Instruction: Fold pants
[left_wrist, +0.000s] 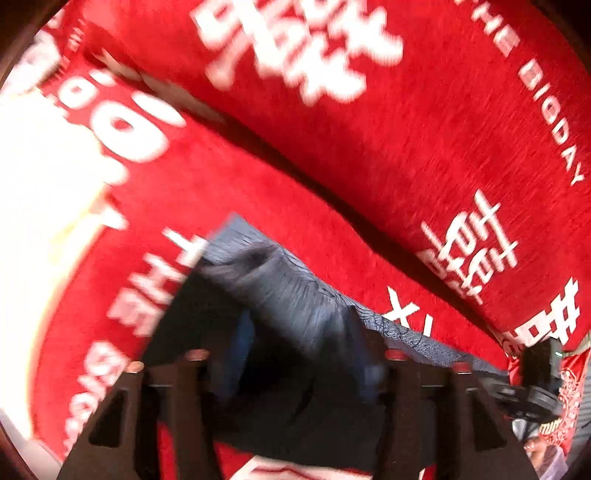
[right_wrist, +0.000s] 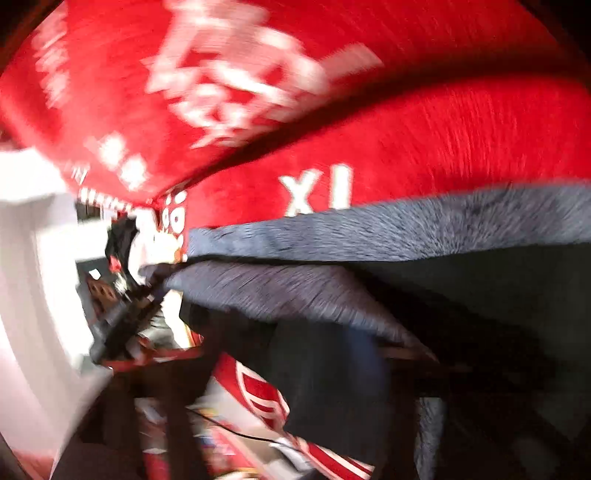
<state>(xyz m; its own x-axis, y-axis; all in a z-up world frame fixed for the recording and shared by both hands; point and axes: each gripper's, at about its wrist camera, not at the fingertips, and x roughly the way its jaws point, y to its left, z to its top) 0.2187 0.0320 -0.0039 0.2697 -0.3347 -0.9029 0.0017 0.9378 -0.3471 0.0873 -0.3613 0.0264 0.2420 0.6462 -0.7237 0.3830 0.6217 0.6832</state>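
**Pants lifted off the red cover, mid-fold**

Hanging between the two grippers, the grey pants (left_wrist: 291, 295) are raised clear of the red cover (left_wrist: 424, 147) printed with white characters, a surface of two cushions meeting at a dark seam. Both views are smeared by motion blur, so fine detail is lost.

From the left wrist view, the left gripper (left_wrist: 295, 363) has cloth bunched between its dark fingers (left_wrist: 402, 373); the fabric rises from the gap and drapes forward and to the right. The fingers look clenched on the pants, though the exact contact is hidden by the folds. At the right edge of that view the other tool shows as a dark shape, too blurred to read.

From the right wrist view, the right gripper (right_wrist: 295, 369) is almost wholly buried under dark cloth. A taut grey edge of the pants (right_wrist: 406, 225) runs across the frame above it, and a second layer hangs below. Whether these fingers are clamped or released I cannot tell.

Holding the garment stretched at two points probably keeps its edge straight, so one half can be carried over the other without wrinkling. The fold itself seems not yet laid down; the pants are in the air, near the front edge of the cover.
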